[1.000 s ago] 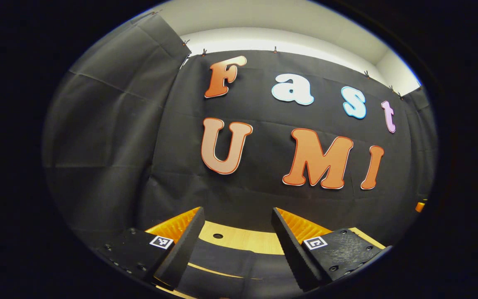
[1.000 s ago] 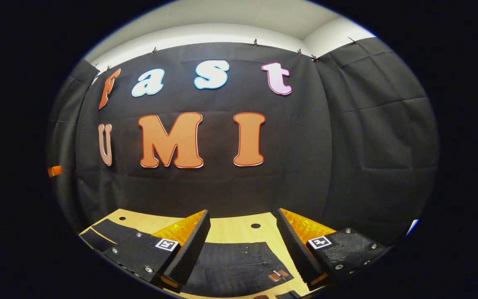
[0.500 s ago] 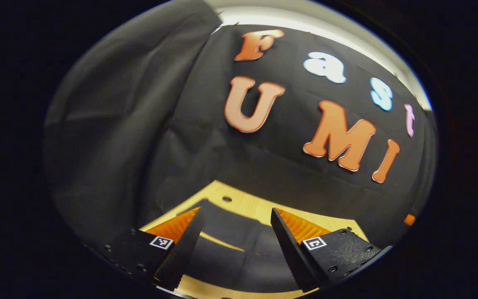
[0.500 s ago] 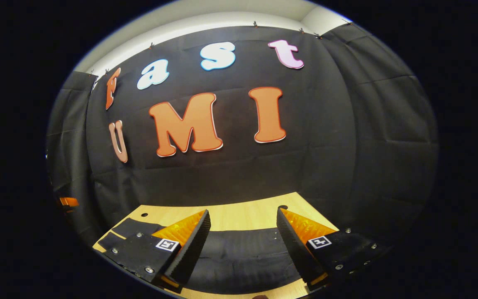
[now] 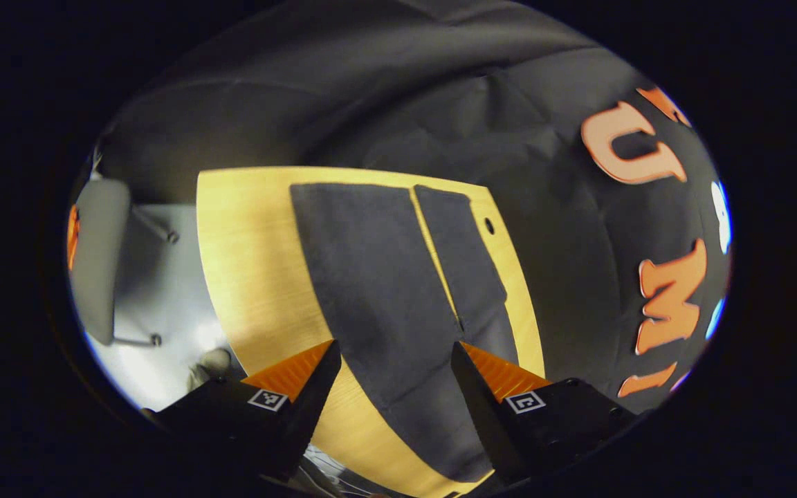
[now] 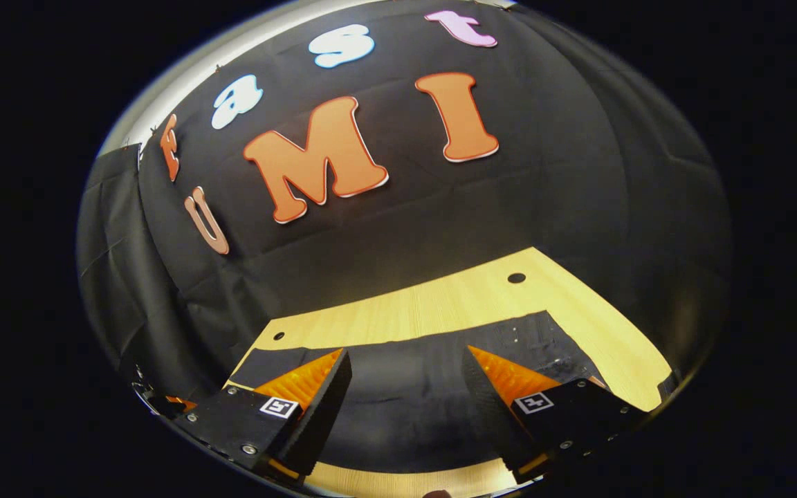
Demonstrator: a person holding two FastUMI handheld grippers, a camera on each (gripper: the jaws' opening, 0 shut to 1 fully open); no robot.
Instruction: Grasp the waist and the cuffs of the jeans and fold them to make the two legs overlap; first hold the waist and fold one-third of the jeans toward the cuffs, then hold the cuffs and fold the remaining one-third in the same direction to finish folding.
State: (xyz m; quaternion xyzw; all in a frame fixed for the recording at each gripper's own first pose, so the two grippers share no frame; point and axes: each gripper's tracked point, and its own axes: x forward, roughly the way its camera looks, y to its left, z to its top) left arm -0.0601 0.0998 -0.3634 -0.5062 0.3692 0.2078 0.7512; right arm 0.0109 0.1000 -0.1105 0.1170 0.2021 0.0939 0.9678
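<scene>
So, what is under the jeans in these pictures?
The jeans lie flat on a light wooden table, whose bare top shows around them and in the gap between the two legs. Whatever is beneath the cloth itself is covered. Both grippers hang open above.

no legible text, square coded tags on gripper fingers (image 5: 268, 399) (unreadable)

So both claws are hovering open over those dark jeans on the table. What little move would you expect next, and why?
Probably both lower onto the cloth to pinch it. The jeans lie flat on the wooden table, legs side by side with a gap between them, so nothing is folded yet. The left gripper and right gripper both hang open above the fabric, holding nothing.
</scene>
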